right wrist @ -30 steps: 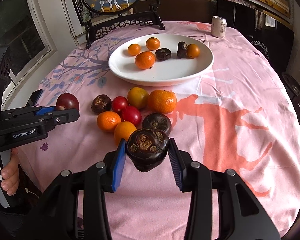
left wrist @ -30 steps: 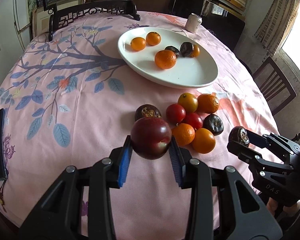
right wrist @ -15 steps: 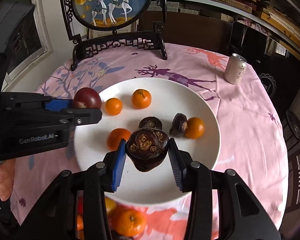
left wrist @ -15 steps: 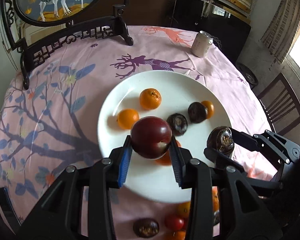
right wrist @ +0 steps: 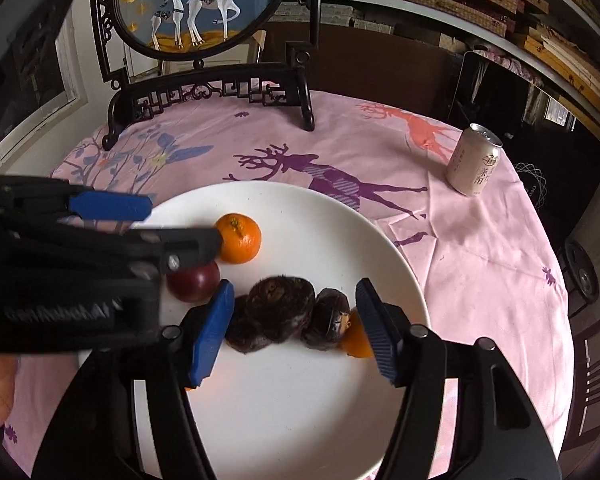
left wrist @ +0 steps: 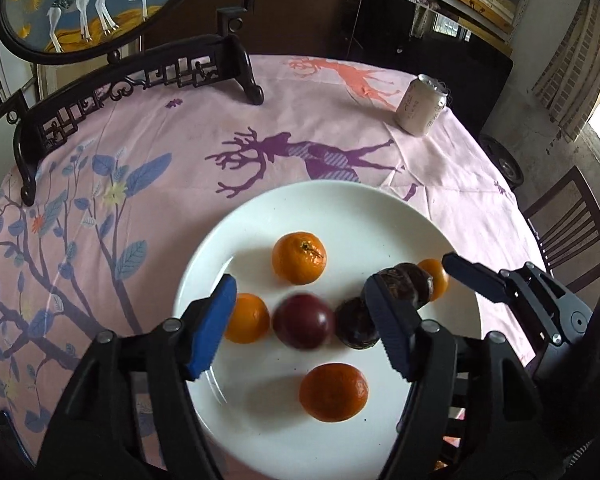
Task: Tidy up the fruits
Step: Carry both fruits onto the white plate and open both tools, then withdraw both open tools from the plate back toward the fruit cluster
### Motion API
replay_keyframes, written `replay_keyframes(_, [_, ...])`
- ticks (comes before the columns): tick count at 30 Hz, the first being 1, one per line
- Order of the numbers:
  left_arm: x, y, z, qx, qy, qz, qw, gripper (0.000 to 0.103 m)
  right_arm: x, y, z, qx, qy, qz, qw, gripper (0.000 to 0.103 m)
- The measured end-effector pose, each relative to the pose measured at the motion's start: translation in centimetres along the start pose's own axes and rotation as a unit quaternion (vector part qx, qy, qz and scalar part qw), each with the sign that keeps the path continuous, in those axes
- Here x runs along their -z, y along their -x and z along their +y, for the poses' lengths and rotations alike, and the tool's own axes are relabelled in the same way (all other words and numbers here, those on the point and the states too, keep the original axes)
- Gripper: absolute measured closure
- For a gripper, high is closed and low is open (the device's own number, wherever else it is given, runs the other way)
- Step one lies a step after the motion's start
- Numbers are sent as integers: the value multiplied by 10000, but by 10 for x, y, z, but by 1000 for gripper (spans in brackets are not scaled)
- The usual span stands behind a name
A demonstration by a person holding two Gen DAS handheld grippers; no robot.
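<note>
Left gripper (left wrist: 304, 326): fingers spread wide, gripping nothing; the plum (left wrist: 303, 321) sits between them, touching neither pad.
Right gripper (right wrist: 294, 326): fingers parted, nothing clamped; the wrinkled dark fruit (right wrist: 281, 312) lies between them, clear of both pads.
Plum location: on the white plate (left wrist: 340, 208), just beside a tangerine (left wrist: 246, 318) on its left and a dark fruit (left wrist: 354, 322) on its right.
Dark fruit location: same plate, touching 2 other dark fruits in a row.
Plum handling: likely light, smooth-skinned, slippery and bruisable; best pinched across its widest middle with mild force.
Dark fruit handling: likely firmer with a rough rind that grips well; hold across its girth.
Axis: both near-round, so no clear long axis; the plum's stem end cannot be made out, and the dark fruit shows a scarred end facing up.
Risk: round fruit may roll on the shallow plate.
</note>
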State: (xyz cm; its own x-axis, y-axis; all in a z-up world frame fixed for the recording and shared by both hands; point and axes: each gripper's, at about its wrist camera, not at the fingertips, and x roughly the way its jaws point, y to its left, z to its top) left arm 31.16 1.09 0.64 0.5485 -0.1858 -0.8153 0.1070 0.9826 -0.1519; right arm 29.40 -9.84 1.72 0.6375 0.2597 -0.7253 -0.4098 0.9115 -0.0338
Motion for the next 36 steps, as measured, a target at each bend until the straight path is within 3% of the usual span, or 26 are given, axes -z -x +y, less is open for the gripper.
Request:
replay_keyframes(6, [29, 45, 4, -4, -44, -145, 9999, 34, 28, 45, 12, 60, 178, 140, 9997, 40])
replay_keyframes(17, [171, 106, 11, -376, -136, -581, 9975, 28, 111, 131, 43, -311, -348, -77, 9989, 39])
replay_keyframes(22, [215, 104, 23, -346, 34, -317, 9989, 27, 149, 140, 64, -697, -618, 57, 9956, 39])
replay_keyframes(30, [235, 104, 35, -327, 205, -191, 9991, 27, 178, 125, 92, -1173, -579, 442, 9904, 39])
replay_keyframes(36, [238, 112, 40, -300, 278, -247, 9989, 27, 177, 109, 97, -1003, -557, 481, 9922, 41])
